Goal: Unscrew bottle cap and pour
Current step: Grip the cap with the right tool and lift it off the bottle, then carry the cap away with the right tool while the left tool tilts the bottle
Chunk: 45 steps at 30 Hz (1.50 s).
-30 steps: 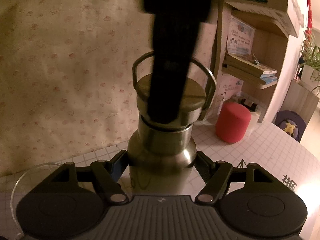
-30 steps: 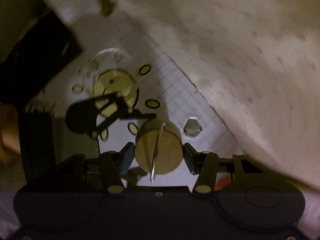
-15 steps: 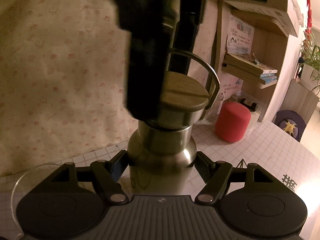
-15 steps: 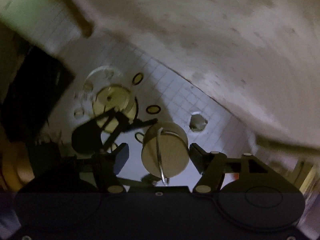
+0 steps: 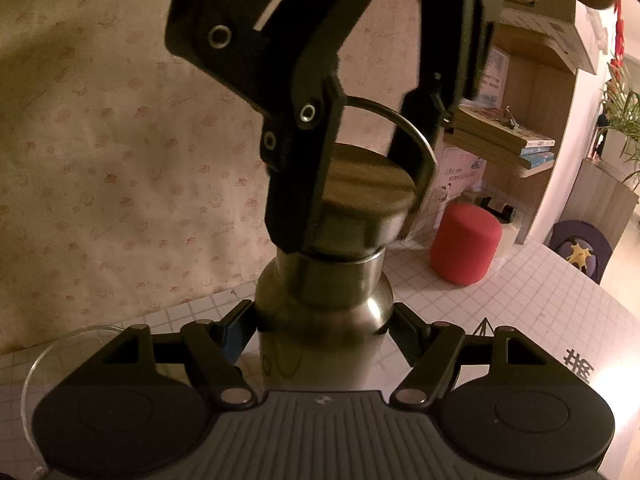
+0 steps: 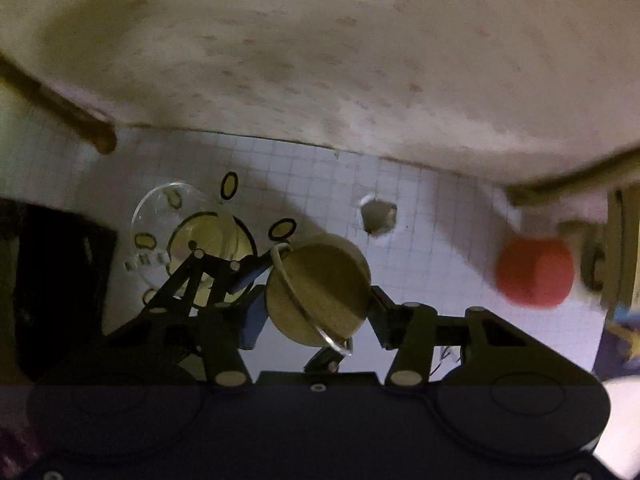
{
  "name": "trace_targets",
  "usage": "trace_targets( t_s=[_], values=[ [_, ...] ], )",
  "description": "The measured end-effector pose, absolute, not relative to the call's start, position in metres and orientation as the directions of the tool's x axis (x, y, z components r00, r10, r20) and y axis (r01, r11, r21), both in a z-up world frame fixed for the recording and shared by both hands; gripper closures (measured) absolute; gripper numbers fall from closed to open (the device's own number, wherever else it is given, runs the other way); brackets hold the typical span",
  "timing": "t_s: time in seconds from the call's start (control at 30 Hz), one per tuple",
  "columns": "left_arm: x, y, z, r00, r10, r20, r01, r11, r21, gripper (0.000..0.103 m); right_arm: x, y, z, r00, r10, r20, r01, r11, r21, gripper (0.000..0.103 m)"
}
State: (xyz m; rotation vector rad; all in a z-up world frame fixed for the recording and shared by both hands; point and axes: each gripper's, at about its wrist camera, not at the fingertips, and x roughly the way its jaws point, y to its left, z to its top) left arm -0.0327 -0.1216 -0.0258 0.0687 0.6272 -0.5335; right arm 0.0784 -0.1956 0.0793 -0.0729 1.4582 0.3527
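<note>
One steel bottle (image 5: pixel 320 316) stands upright on your counter (image 5: pixel 520 300), gripped by your left claw (image 5: pixel 320 330); your right claw (image 6: pixel 318 306) clamps its wooden cap (image 6: pixel 318 288). One glass bowl (image 6: pixel 184 236) sits left.

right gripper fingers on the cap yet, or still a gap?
Touching. Right wrist view: right gripper fingers press both sides of the wooden cap; no gap visible.

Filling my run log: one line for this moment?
left gripper: clamps steel bottle | right gripper: on wooden cap | cap still seated

Bottle (image 5: pixel 320 320) base hidden behind claw (image 5: pixel 320 328)
</note>
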Motion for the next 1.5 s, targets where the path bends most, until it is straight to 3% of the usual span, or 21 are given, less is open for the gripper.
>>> trace_targets(
  t_s=[0.3, 0.93, 1.5],
  values=[
    [-0.033, -0.122, -0.027, 0.68, -0.455, -0.575, 0.493, 0.864, -0.101, 0.032, 0.088, -0.181, 0.102, 0.104, 0.164, -0.981, -0.418, 0.902, 0.106, 0.049],
    [-0.03, -0.122, -0.027, 0.676, -0.454, -0.58, 0.493, 0.864, -0.102, 0.032, 0.074, -0.233, 0.103, 0.203, 0.225, -0.953, -0.271, 0.948, 0.166, 0.049],
    [-0.029, -0.131, -0.018, 0.647, -0.38, -0.661, 0.47, 0.881, -0.045, 0.028, 0.057, -0.269, 0.078, 0.232, 0.224, -0.947, -0.181, 0.966, 0.184, 0.049]
  ],
)
